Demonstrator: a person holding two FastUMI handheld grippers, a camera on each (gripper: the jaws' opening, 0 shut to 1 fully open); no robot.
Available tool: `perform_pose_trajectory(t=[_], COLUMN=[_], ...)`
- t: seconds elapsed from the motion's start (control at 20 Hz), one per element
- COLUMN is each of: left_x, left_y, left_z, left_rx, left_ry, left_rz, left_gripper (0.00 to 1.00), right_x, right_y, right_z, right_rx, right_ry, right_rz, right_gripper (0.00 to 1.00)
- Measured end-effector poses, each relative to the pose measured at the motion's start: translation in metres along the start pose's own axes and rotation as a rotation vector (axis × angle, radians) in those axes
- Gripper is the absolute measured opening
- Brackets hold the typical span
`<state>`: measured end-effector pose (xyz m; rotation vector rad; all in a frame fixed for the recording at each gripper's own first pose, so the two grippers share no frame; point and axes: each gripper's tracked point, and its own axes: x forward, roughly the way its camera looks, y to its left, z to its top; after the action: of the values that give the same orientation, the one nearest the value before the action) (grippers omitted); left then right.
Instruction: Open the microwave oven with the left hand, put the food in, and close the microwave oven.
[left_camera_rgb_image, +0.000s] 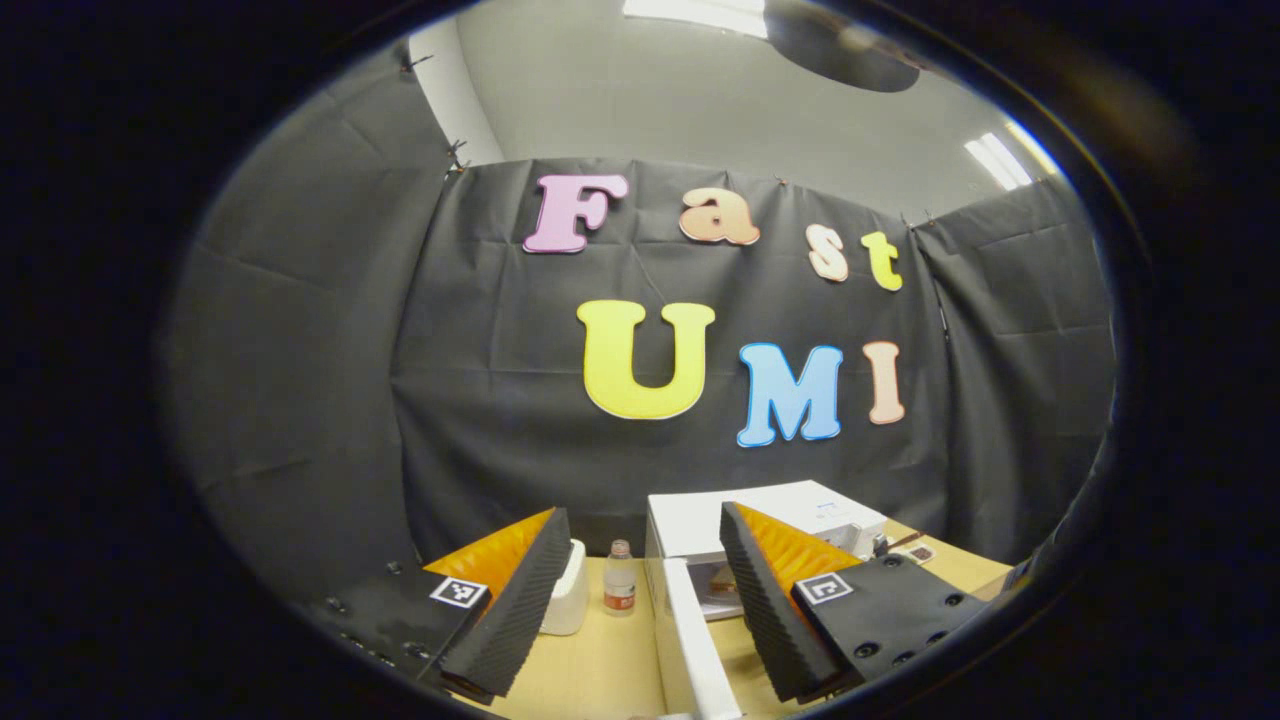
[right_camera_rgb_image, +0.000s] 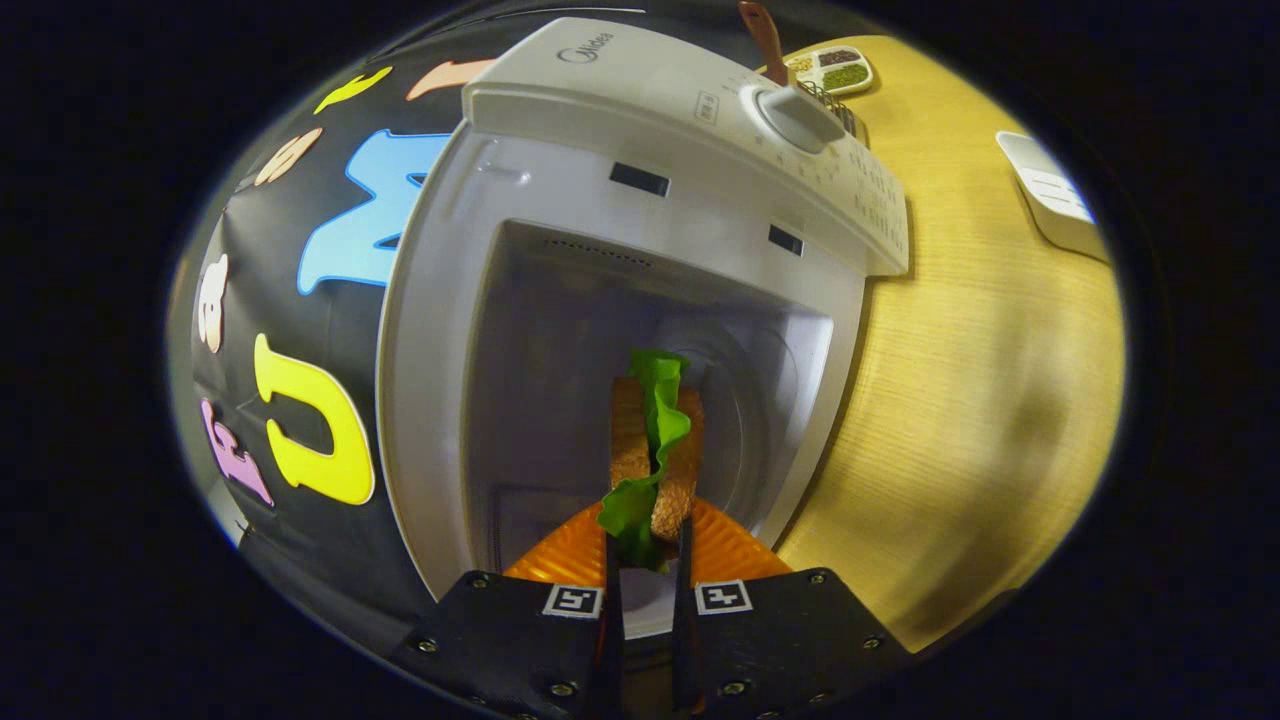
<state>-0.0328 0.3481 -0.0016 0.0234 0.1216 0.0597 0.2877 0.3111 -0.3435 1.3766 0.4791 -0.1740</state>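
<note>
Sandwich (right_camera_rgb_image: 655, 450) of brown bread and green lettuce sits clamped between my right jaws (right_camera_rgb_image: 647, 560), held at the mouth of the white microwave oven (right_camera_rgb_image: 640, 180), whose cavity gapes open just beyond it. My left jaws (left_camera_rgb_image: 640, 610) stand wide apart with nothing between them, above the wooden table (left_camera_rgb_image: 590, 670). Ahead of them I see the microwave's open door (left_camera_rgb_image: 695, 640) edge-on, and a small bottle (left_camera_rgb_image: 619, 578) to its left.

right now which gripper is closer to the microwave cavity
Right. The right gripper, shut on the sandwich, sits just in front of the microwave cavity. The left gripper is open and farther back, facing the door's edge.
</note>
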Motion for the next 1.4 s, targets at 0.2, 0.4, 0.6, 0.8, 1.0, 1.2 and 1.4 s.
perform_pose_trajectory(t=[0.2,0.4,0.6,0.8,1.0,1.2,1.4], left_x=[-0.001,-0.002,-0.003,-0.008,-0.005,0.001,0.006], left_y=[0.021,0.035,0.043,0.044,0.034,0.012,-0.022], left_z=[-0.007,-0.023,-0.025,-0.026,-0.022,-0.024,-0.019], left_rx=[-0.010,-0.027,-0.029,-0.027,-0.038,-0.017,-0.031], left_ry=[0.017,0.053,0.065,0.057,0.035,0.028,0.006], left_rz=[0.023,0.047,0.064,0.075,0.073,0.045,-0.010], left_gripper=[0.96,0.96,0.96,0.96,0.96,0.97,0.96], right_x=[0.023,0.045,0.061,0.061,0.051,0.017,-0.033], right_y=[-0.005,-0.006,-0.003,-0.012,-0.018,-0.013,-0.013], right_z=[0.000,-0.003,-0.003,-0.006,-0.013,-0.008,0.009], right_rx=[0.043,0.137,0.180,0.132,0.053,-0.131,-0.352], right_ry=[-0.045,-0.077,-0.101,-0.076,0.004,0.050,0.092], right_rz=[-0.025,-0.022,-0.029,-0.087,-0.139,-0.128,-0.106], right_gripper=[0.19,0.19,0.19,0.26,0.53,0.89,0.93])
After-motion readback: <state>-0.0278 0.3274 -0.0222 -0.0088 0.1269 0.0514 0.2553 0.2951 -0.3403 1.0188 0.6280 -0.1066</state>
